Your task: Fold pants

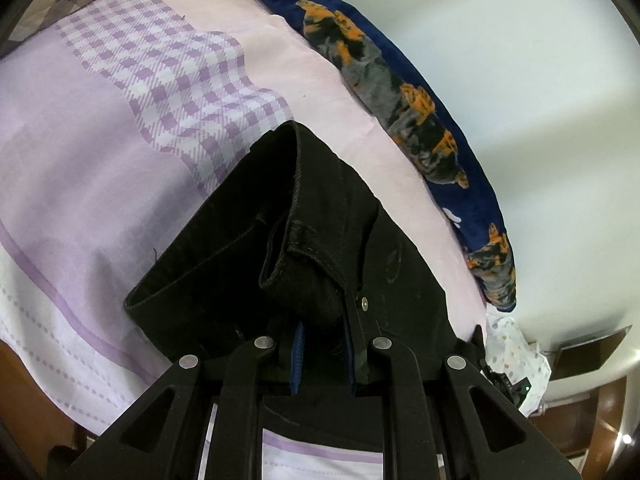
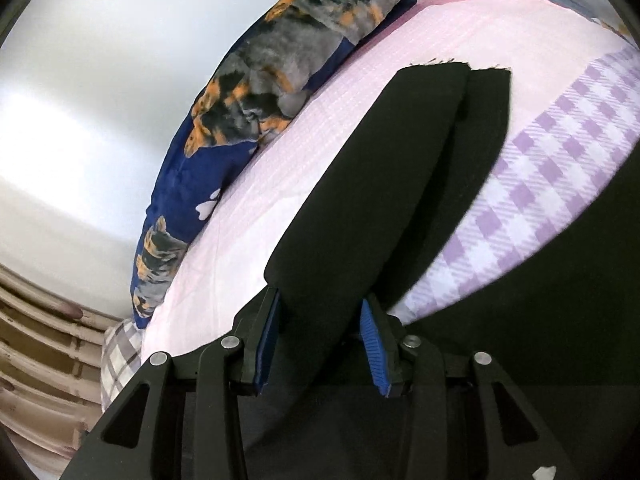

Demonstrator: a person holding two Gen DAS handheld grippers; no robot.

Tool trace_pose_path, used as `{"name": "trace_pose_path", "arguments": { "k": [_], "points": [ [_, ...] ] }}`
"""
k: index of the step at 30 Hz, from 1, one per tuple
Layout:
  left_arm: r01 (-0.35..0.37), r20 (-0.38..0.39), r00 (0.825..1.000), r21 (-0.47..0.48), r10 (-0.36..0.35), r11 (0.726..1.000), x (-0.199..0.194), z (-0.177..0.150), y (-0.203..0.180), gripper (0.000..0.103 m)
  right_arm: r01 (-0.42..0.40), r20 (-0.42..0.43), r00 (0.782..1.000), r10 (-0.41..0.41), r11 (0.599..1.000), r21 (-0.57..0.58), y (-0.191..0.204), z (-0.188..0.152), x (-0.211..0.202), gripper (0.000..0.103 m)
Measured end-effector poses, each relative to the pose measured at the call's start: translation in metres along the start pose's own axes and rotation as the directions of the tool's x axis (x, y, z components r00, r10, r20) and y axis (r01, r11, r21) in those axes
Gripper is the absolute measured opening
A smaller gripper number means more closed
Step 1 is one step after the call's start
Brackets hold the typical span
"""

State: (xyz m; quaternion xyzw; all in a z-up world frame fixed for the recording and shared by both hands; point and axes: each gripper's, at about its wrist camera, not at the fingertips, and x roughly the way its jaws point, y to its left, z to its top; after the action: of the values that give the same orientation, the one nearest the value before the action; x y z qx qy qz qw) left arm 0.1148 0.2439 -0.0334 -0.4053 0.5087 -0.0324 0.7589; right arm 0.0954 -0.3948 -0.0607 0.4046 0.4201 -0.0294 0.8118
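Note:
Black pants lie on a pink and purple checked bedsheet. In the left wrist view my left gripper is shut on the waistband end of the pants, its blue pads pressed on the thick folded cloth. In the right wrist view my right gripper is shut on the leg end of the pants, which bulges between its blue pads. The two frayed hems reach away over the sheet.
A dark blue blanket with orange and grey dogs lies along the bed's far side by a white wall. It also shows in the right wrist view. A plaid pillow and a spotted white cloth lie at the bed's ends.

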Motion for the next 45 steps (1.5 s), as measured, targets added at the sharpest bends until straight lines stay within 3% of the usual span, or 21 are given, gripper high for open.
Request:
{"name": "trace_pose_path", "arguments": {
  "k": [12, 18, 22, 24, 29, 33, 40, 45],
  "points": [
    [-0.038, -0.012, 0.999, -0.001, 0.038, 0.999, 0.006, 0.005, 0.001, 0.016, -0.027, 0.005, 1.0, 0.027, 1.0, 0.004, 0.005, 0.013, -0.005, 0.022],
    [-0.045, -0.021, 0.999, -0.005, 0.045, 0.999, 0.009, 0.006, 0.004, 0.016, -0.116, 0.034, 0.993, 0.112, 0.983, 0.141, -0.01, 0.013, -0.009, 0.022],
    [-0.057, -0.03, 0.998, -0.01, 0.057, 0.998, 0.011, 0.005, 0.006, 0.016, -0.078, 0.085, 0.994, 0.066, 0.985, 0.152, -0.016, 0.02, -0.013, 0.022],
    [-0.065, -0.028, 0.998, -0.001, 0.065, 0.998, 0.012, 0.005, 0.005, 0.016, -0.093, 0.074, 0.994, 0.082, 0.982, 0.164, -0.021, 0.026, -0.008, 0.016],
    [-0.073, -0.029, 0.997, 0.01, 0.073, 0.997, 0.012, 0.005, 0.003, 0.016, -0.011, 0.064, 0.998, 0.0, 0.986, 0.168, -0.026, 0.038, 0.004, 0.015],
    [-0.092, -0.045, 0.995, 0.03, 0.093, 0.995, 0.015, 0.007, 0.002, 0.016, 0.028, 0.057, 0.998, -0.038, 0.985, 0.172, -0.026, 0.044, 0.006, 0.005],
    [-0.097, -0.065, 0.992, 0.136, 0.107, 0.986, 0.016, 0.019, -0.01, 0.016, 0.158, 0.179, 0.972, -0.154, 0.987, -0.005, 0.02, 0.03, -0.06, 0.004],
    [-0.099, -0.1, 0.987, 0.232, 0.125, 0.968, 0.015, 0.023, -0.012, 0.017, 0.242, 0.232, 0.946, -0.226, 0.969, -0.041, 0.026, -0.009, -0.112, 0.004]
  ]
}}
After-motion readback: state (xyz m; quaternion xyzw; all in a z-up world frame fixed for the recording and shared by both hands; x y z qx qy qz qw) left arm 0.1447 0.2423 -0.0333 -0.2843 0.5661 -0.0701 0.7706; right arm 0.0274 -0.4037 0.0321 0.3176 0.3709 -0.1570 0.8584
